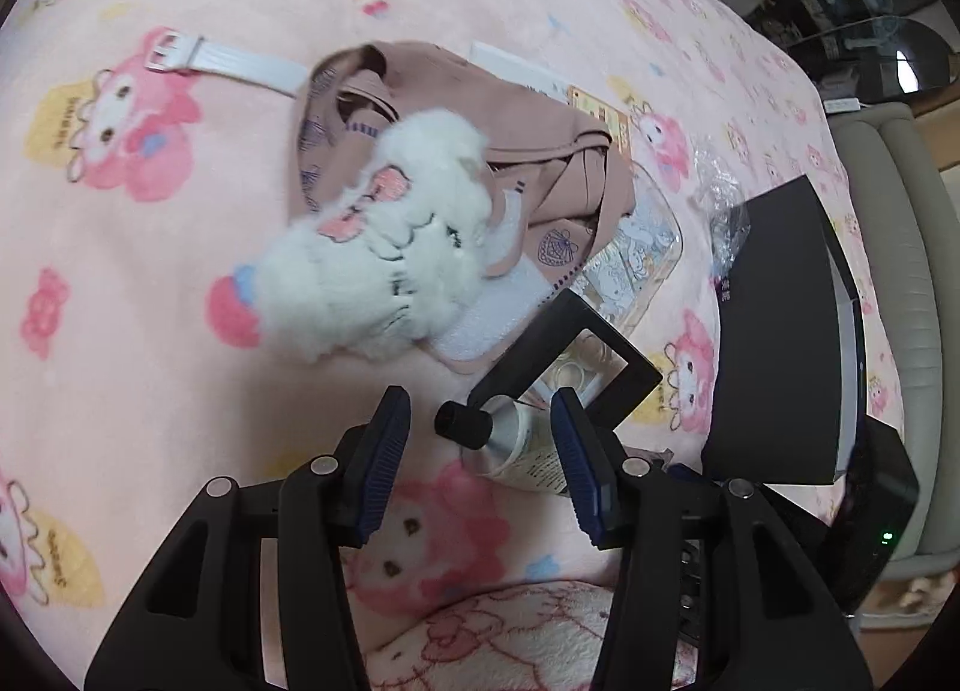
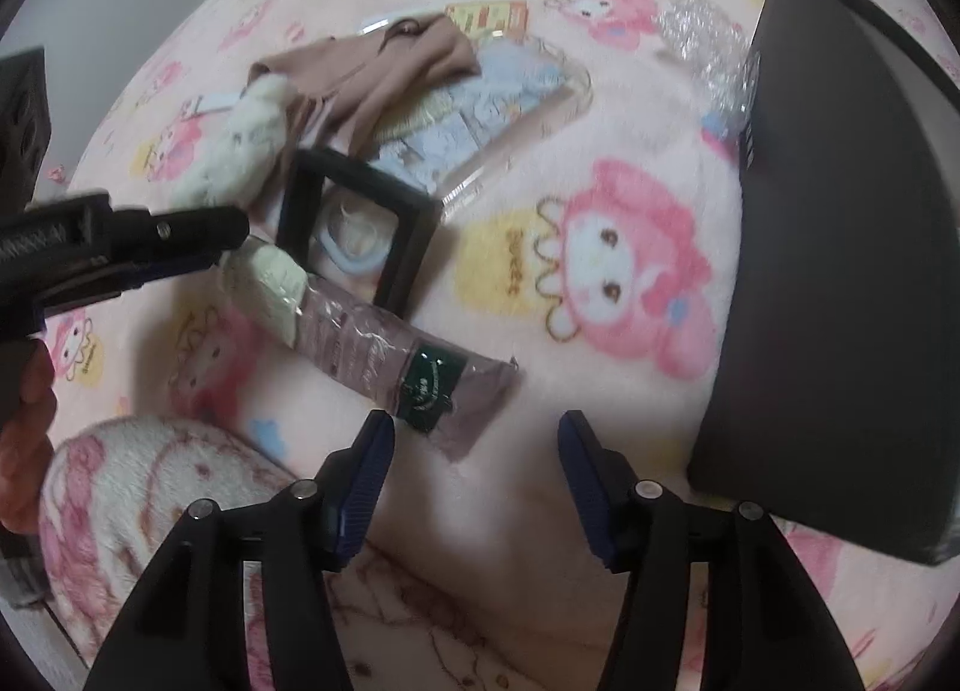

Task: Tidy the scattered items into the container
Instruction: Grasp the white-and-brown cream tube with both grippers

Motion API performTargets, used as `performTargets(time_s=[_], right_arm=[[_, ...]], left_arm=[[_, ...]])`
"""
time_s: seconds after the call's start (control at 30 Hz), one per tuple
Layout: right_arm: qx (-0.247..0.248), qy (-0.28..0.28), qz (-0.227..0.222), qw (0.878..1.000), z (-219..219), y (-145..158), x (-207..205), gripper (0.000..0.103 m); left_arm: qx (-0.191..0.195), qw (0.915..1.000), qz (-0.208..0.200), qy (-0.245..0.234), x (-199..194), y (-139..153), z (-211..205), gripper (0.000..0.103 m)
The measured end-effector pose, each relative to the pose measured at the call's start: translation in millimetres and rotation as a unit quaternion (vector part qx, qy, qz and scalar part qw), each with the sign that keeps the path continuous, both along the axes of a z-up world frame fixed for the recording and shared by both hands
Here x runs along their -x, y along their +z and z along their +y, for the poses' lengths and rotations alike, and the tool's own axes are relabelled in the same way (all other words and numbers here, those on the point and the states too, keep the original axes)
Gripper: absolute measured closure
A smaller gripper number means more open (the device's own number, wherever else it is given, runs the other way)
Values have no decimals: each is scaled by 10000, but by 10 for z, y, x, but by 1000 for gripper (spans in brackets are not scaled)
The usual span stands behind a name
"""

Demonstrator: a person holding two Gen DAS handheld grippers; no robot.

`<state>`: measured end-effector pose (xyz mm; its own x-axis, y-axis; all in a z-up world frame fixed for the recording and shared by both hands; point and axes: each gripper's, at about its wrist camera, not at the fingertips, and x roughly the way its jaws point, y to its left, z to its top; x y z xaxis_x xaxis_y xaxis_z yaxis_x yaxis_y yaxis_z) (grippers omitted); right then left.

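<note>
The left gripper point(image 1: 480, 439) points steeply down at the bed with its blue-padded jaws apart and unclenched; the black cap and neck of a squeezed cream tube with a pale printed body point(image 1: 510, 445) lie between the pads, and whether either pad touches it I cannot tell. From the right wrist view the same tube point(image 2: 360, 331) stretches from that gripper's tip toward the near right, its crimped grey-brown end lying just ahead of the right gripper point(image 2: 477, 439), whose jaws also stand released with nothing between them, only the pink cartoon-print fleece blanket point(image 2: 600, 181) below. Just beyond the tube's neck lies a square black display frame with a clear window point(image 1: 576, 355), showing small rings inside, and it touches the tube. Farther off, a fluffy white plush toy with pink stitching point(image 1: 384, 247) rests against a crumpled dusty-pink cloth garment point(image 1: 552, 150), which drapes over a clear plastic packet of printed cards point(image 1: 648, 247). A white strap with a buckle point(image 1: 222, 57) sticks out at the far left, and a scrap of crinkled clear wrap point(image 1: 714, 187) lies at the right beside the dark grey rectangular box container point(image 1: 780, 331), which stands well apart from the tube. A person's hand point(image 2: 27, 439) grips the left tool's handle at the left edge.
</note>
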<state>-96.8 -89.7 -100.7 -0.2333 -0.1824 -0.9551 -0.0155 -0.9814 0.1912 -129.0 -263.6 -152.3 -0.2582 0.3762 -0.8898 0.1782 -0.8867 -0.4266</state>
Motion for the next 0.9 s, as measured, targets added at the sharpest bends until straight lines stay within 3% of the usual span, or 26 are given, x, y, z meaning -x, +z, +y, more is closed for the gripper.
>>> performTargets(time_s=[0.13,0.27,0.4,0.6,0.73,0.9], right_arm=[[139,-88,-110,9998,6,-130,59,49],[487,-21,93,9988,40,-74,41,50],[969,-23,250,9950,69,63,-32,51],[585,-368,184,9974,172,10,-58,51],[912,-418,-56,9949,216,-139,74,44],[1169,-337,-83,9925,224,-154,196,44]], left_arm=[[-497,9984,-250,-103,87,-142,-22,54],[-524,9982,-228,-202,26,-91,5,55],[-289,9987,-94,-419,-49,44,104,55],[-7,9999,-113,-58,30,43,-41,55],[90,9989,-226,-404,100,-3,38,55],[285,9964,-336,-720,59,-19,104,55]])
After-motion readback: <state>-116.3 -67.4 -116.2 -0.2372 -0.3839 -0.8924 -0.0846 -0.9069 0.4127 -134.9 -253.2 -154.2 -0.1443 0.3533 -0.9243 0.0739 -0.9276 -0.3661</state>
